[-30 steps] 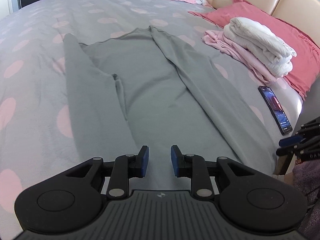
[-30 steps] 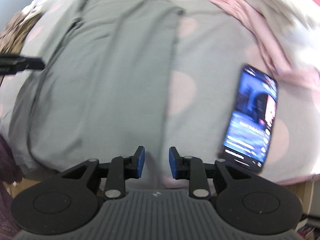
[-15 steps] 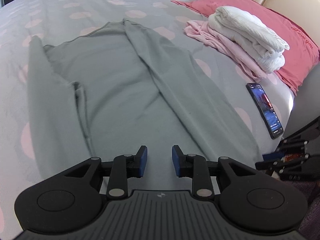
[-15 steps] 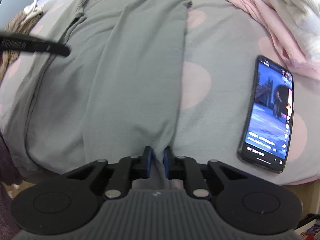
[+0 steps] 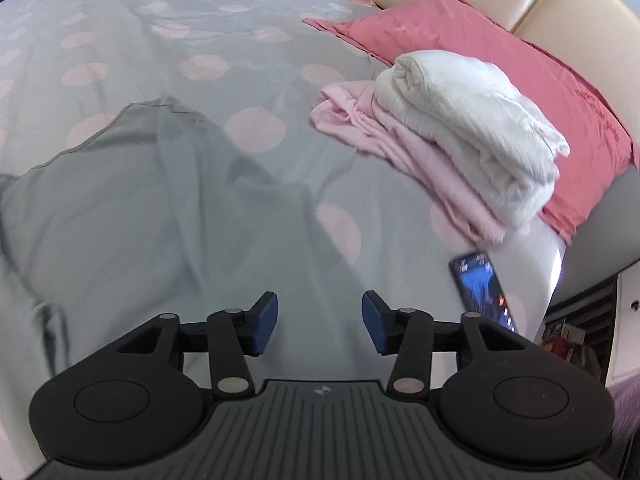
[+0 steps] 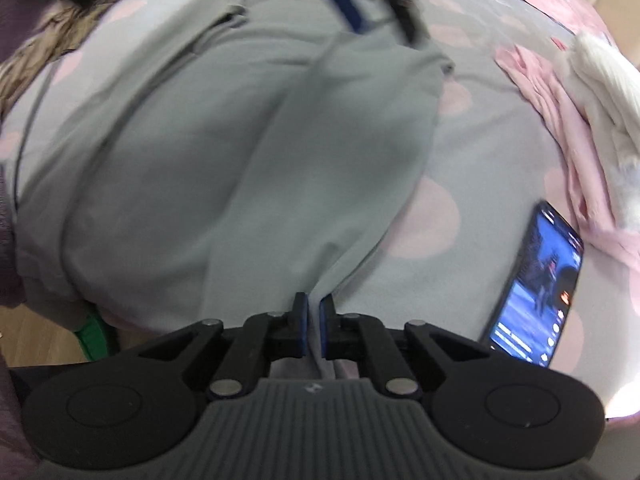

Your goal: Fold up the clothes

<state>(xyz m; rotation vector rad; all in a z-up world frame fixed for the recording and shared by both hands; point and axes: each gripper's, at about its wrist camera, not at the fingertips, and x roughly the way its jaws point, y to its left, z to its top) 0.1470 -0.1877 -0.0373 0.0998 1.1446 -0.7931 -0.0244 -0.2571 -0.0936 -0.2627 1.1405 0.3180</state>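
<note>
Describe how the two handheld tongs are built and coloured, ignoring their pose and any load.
The left tongs and right tongs look alike: matte black bodies, a ribbed dark grey centre plate with a small round emblem, and a large round disc on each side. Black link arms with silver pivot pins carry the fingers, which are faced with blue pads. No cables or sleeves are visible.

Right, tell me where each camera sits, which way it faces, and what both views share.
Left wrist: sits on the left claw, open above the grey garment, facing up the bed toward the pink pillow and folded pile; only its own fingers show.
Right wrist: sits on the right claw, shut on the garment's near edge, facing across it; the left claw appears blurred at top.
Shared: garment, phone, pile, dotted bedspread.
</note>
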